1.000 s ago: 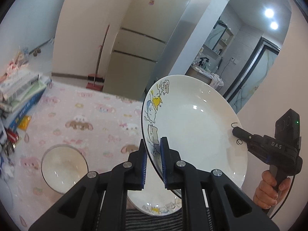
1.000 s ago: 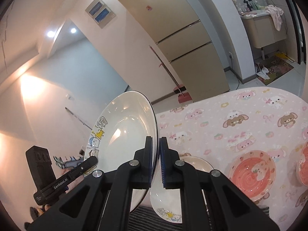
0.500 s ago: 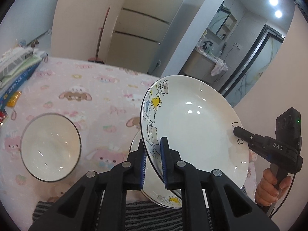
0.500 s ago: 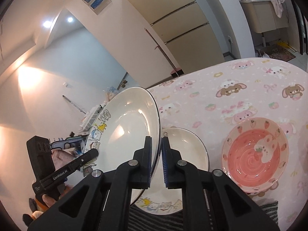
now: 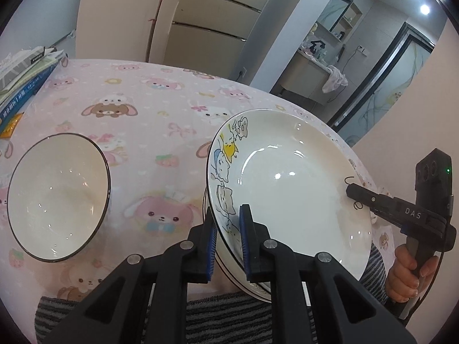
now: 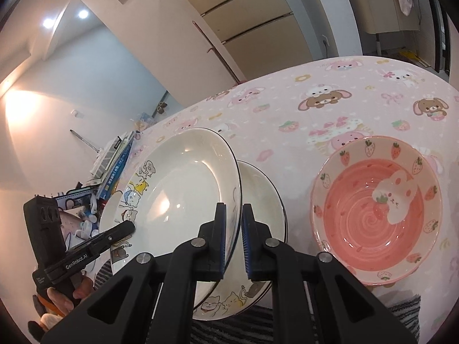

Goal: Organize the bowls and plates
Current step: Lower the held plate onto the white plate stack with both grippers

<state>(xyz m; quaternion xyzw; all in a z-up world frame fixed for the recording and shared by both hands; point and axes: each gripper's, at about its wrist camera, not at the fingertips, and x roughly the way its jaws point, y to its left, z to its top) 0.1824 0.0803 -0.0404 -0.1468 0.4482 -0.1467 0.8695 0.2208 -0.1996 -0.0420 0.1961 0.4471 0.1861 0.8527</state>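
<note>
A white plate with cartoon cats (image 5: 289,189) is held between both grippers, tilted, just above a second like plate (image 6: 258,189) lying on the table. My left gripper (image 5: 228,226) is shut on its left rim. My right gripper (image 6: 233,229) is shut on its right rim and shows in the left wrist view (image 5: 355,193). The left gripper shows in the right wrist view (image 6: 126,226). A white bowl with a dark rim (image 5: 57,197) stands to the left. A pink strawberry bowl (image 6: 375,212) stands to the right.
The table has a pink cartoon tablecloth (image 5: 149,106). A stack of books (image 5: 25,80) lies at its far left edge. A striped cloth (image 5: 229,315) lies at the near edge. A fridge (image 5: 212,17) stands beyond the table.
Both grippers have lowered the cat plate from high in the air to just above the second plate on the table. The cameras now look down on the table.
</note>
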